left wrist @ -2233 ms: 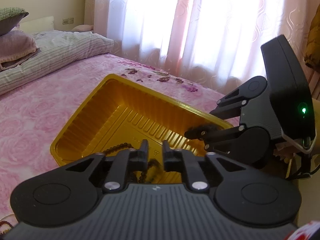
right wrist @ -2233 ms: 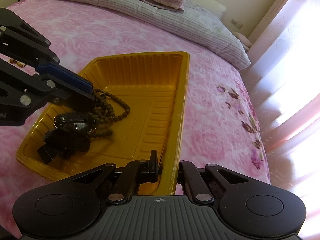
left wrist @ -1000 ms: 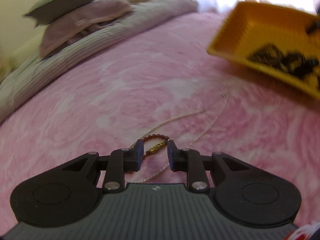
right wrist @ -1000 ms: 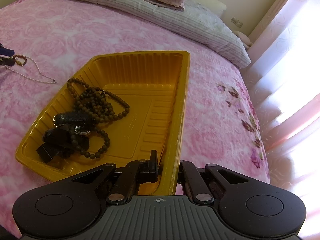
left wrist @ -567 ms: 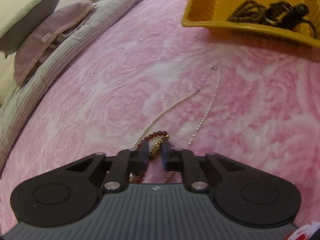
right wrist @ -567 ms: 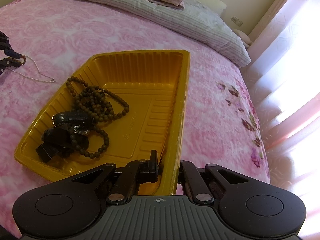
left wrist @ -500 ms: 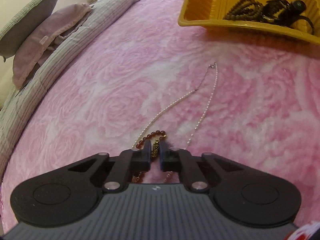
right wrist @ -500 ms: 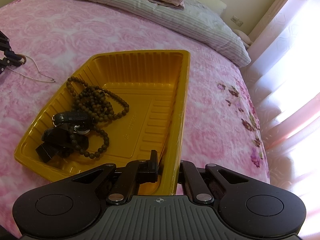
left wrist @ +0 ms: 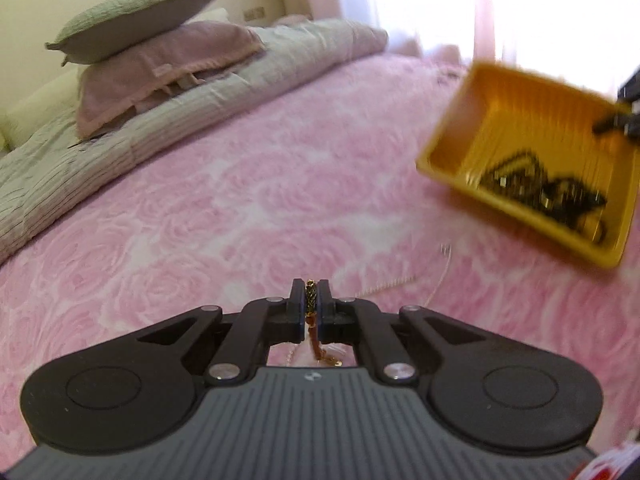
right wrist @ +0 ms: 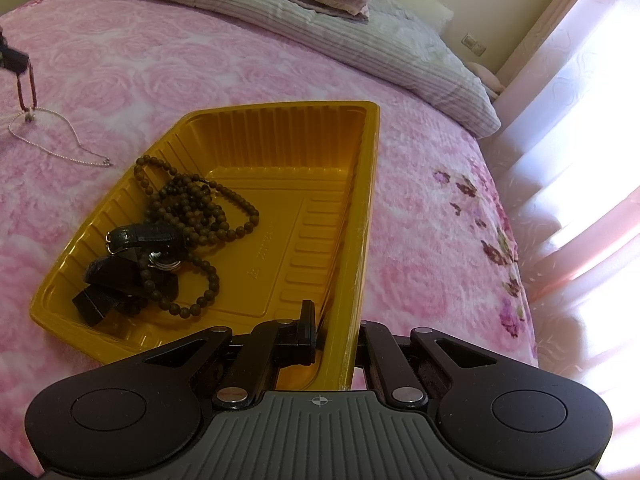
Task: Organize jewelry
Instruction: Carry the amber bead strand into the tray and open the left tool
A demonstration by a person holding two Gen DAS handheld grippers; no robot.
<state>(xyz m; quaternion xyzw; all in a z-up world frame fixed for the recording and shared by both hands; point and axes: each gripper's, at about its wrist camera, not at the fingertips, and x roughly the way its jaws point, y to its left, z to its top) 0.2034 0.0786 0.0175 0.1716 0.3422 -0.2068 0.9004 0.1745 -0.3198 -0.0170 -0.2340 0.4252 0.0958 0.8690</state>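
Red-bead bracelet (left wrist: 311,300) is clamped in left gripper (left wrist: 311,301), lifted off pink bedspread (left wrist: 248,200) — carry step. Yellow tray (right wrist: 360,208) rim is pinched by right gripper (right wrist: 334,344). Next: release over tray beside brown prayer beads (right wrist: 192,208); pearl chain (right wrist: 60,140) may snag.

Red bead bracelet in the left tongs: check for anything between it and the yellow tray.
Nothing visible blocks the way. The left tongs pinch the red bead bracelet, and only open pink bedspread lies between it and the yellow tray. The thin pearl chain lies flat below the bracelet.
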